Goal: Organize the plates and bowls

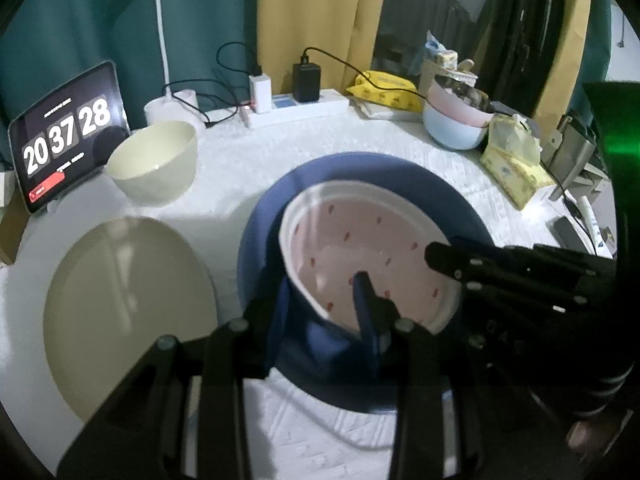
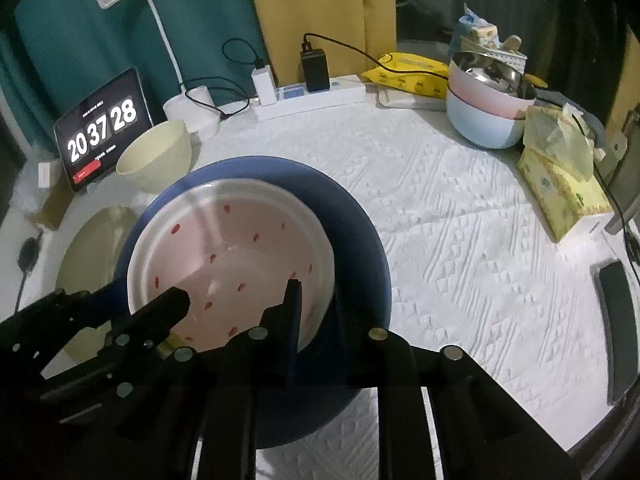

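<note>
Two tools straddled the pink plate's (image 2: 240, 240) rim to seat it inside the blue plate (image 2: 360, 232) on the bench (image 2: 460, 200): left tool (image 1: 320, 300) clenched on it, right tool's (image 2: 316, 300) hold impossible to tell

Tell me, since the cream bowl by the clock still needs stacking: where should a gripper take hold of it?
Grip the cream bowl by its rim, probably coming from above on the side facing the blue plate. It stands upright and open, its round wall is too wide to span, and the tablet crowds its far side.
</note>
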### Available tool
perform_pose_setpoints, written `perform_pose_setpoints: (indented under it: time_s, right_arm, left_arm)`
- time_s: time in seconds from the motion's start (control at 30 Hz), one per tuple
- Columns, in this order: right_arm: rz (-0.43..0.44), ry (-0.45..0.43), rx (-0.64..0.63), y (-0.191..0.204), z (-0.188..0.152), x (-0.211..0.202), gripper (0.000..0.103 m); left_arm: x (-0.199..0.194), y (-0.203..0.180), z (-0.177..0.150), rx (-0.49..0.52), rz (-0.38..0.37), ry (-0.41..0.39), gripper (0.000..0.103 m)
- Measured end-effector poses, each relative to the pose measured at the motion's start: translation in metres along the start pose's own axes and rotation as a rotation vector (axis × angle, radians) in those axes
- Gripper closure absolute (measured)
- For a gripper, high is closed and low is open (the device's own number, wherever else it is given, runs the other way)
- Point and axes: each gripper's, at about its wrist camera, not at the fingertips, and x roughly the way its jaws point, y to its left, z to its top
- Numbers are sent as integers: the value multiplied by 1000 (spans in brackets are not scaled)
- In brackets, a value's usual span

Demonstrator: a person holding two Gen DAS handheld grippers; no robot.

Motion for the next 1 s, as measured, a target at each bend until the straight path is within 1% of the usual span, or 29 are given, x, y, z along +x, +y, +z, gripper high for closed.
perform_pose_setpoints:
  time_s: [0.03, 0.07, 0.1, 0.17, 0.33, 0.5, 0.83, 1.0]
  right_arm:
    - [-2, 2, -8, 1, 1, 0, 84]
    - [10, 3, -8, 2, 1, 0, 78]
    - [39, -8, -11, 3, 2, -2, 75]
    - [38, -10, -26, 6, 3, -3, 73]
    - [46, -1, -2, 4, 3, -1, 73]
    - [37, -16, -3, 5, 6, -8, 73]
    - [50, -60, -8, 11, 15, -27, 73]
    - [55, -64, -14, 17, 20, -29, 73]
  left_arm:
    - [-1, 1, 0, 1, 3, -3, 68]
    - [-3, 2, 0, 0, -1, -6, 68]
    - [-4, 3, 0, -1, 0, -6, 68]
    - [-6, 5, 0, -1, 3, -6, 68]
    - [-11, 12, 0, -12, 0, -15, 68]
    - [-18, 17, 2, -22, 9, -31, 68]
    - [-29, 34, 7, -51, 29, -58, 68]
    - [-33, 43, 10, -69, 32, -71, 66]
